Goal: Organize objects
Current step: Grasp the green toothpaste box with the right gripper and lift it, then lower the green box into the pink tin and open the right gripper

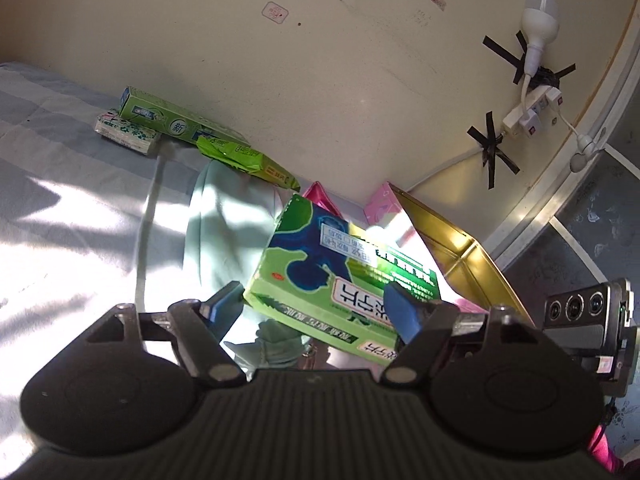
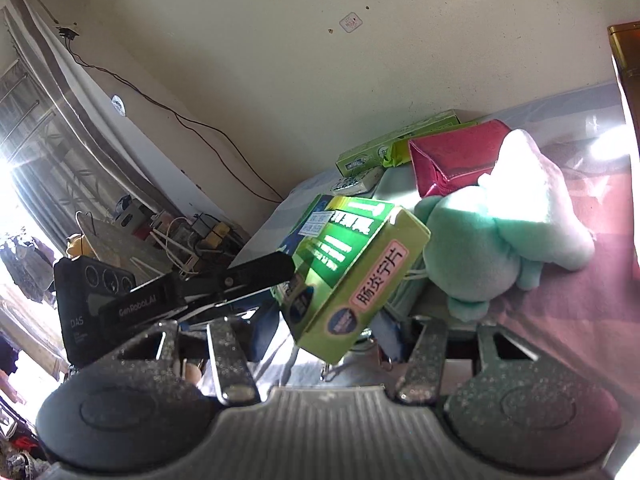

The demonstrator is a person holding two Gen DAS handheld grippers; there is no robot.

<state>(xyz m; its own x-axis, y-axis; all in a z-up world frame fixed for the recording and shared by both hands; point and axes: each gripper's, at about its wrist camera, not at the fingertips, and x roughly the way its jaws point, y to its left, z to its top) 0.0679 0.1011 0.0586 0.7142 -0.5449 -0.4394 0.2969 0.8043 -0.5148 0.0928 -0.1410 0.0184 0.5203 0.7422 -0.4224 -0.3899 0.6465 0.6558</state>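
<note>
A green medicine box (image 1: 320, 264) hangs tilted above the bed, between the blue pads of my left gripper (image 1: 314, 308). The left pad meets its near corner and the right pad lies against its right side. In the right wrist view the same box (image 2: 352, 264) sits low between the fingers of my right gripper (image 2: 324, 338), which close on its bottom end. The left gripper's black finger (image 2: 260, 270) touches the box from the left. Its other finger is hidden behind the box.
A teal plush toy (image 2: 508, 232) lies right of the box, with a red pouch (image 2: 456, 152) behind it. Along the wall lie a green toothpaste box (image 1: 168, 114), a tissue pack (image 1: 126, 132) and a green packet (image 1: 248, 160). An open gold tin (image 1: 460, 248) stands at the right.
</note>
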